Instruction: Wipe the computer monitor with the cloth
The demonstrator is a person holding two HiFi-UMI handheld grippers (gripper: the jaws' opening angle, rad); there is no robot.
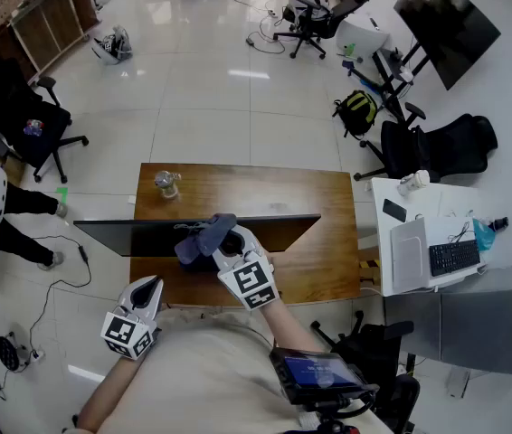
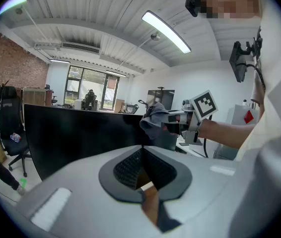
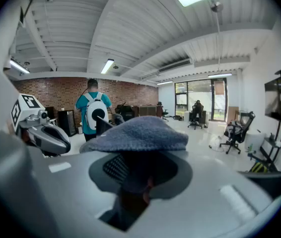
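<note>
Gripping the grey-blue cloth [image 1: 203, 236], the right gripper [image 1: 226, 245] holds it at the top edge of the black monitor [image 1: 129, 236], which stands on the wooden counter [image 1: 324, 260]. The right gripper view shows the jaws clenched on the cloth, which bunches over their tips and hides the screen. Only the left gripper view shows the dark screen face, with the cloth at its upper right. The left gripper [image 1: 150, 287] hangs near the counter's near left corner, its jaws pressed together on nothing. Only the head view shows a small jar [image 1: 166, 183] on the counter behind the monitor.
</note>
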